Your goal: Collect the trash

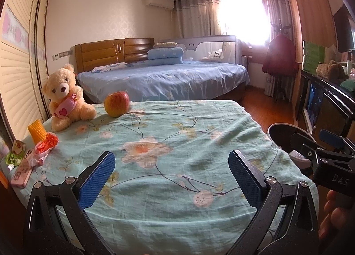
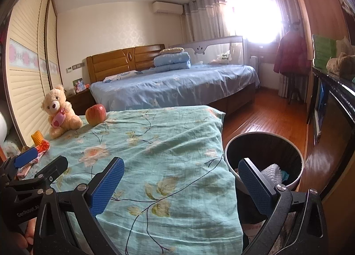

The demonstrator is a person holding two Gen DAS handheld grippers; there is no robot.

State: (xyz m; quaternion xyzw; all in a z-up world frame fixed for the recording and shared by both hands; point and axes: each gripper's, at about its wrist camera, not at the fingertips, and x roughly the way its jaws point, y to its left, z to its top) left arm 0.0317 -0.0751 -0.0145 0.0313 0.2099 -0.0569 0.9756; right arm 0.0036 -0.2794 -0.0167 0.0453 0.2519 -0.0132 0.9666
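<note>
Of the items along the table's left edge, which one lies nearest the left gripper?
The pink phone, flat at the near-left corner. The orange wrapper, yellow corn piece and teddy bear sit farther from the left gripper.

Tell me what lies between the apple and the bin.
Only bare floral cloth lies between the apple and the bin, as the right wrist view shows.

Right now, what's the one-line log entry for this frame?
left claw: open, empty | right claw: open, empty | wrapper: on table, left edge | bin: beside table, holds trash
</note>
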